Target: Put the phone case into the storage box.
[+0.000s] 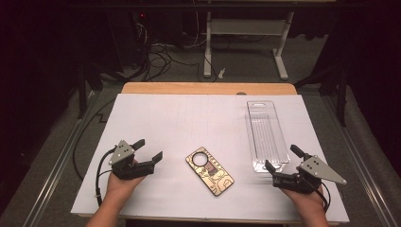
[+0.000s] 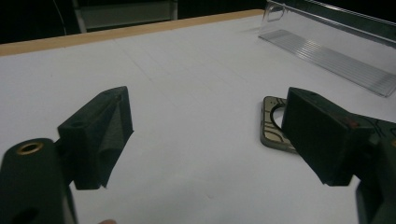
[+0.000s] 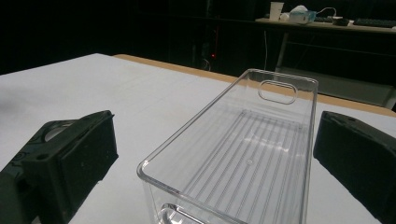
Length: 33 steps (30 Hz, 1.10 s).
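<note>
A gold phone case [image 1: 209, 171] with a round camera hole lies flat on the white table sheet [image 1: 189, 123], near the front middle. My left gripper [image 1: 149, 149] rests left of it, open, with only bare sheet between its jaws. In the left gripper view the left gripper [image 2: 205, 135] points across the sheet, and the phone case [image 2: 273, 126] peeks out behind the right-hand jaw. A clear plastic bin [image 1: 266, 135] lies lengthwise at the right. My right gripper [image 1: 281, 157] sits open at the bin's near end. In the right gripper view, the jaws of the right gripper [image 3: 215, 154] stand well apart on either side of the bin [image 3: 252, 154].
The wooden table edge [image 1: 208, 88] runs along the back. Beyond it are a white desk frame [image 1: 246, 33] and cables on the floor [image 1: 161, 56]. Metal rails flank the table on both sides. The person's hands come in from the front edge.
</note>
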Tool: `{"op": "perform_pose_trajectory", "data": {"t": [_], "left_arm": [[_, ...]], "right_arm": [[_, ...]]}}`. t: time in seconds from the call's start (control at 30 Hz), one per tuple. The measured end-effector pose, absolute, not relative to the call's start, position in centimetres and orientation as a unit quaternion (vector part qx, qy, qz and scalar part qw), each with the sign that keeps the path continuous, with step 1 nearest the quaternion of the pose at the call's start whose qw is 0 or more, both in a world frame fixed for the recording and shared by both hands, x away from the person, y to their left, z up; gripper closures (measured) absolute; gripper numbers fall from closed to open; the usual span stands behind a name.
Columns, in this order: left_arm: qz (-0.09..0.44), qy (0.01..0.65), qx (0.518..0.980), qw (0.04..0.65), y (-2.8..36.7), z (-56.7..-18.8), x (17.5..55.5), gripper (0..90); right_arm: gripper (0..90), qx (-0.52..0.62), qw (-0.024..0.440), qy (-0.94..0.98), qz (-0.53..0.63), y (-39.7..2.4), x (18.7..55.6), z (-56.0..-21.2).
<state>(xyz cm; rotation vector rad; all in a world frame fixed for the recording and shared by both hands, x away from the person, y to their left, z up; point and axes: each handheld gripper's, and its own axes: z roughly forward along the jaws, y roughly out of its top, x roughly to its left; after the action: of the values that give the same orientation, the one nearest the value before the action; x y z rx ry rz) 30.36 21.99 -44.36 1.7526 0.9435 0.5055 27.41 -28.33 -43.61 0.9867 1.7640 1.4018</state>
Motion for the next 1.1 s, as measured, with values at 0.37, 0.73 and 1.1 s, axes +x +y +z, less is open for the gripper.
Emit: {"op": "perform_pose_trajectory", "data": {"t": [0.37, 0.73, 1.1], "left_arm": [[0.22, 0.39, 0.726, 0.521, 22.17, -44.35, 30.03, 46.6], [0.216, 0.391, 0.722, 0.529, 22.46, -44.4, 30.03, 59.7], [0.208, 0.385, 0.727, 0.528, 22.46, -44.51, 30.14, 81.4]], "right_arm": [[0.0, 0.378, 0.333, 0.675, 0.539, -28.28, 27.31, -43.58], [0.0, 0.377, 0.334, 0.675, 0.539, -28.26, 27.28, -43.46], [0.6, 0.375, 0.333, 0.676, 0.54, -28.26, 27.33, -43.46]]}}
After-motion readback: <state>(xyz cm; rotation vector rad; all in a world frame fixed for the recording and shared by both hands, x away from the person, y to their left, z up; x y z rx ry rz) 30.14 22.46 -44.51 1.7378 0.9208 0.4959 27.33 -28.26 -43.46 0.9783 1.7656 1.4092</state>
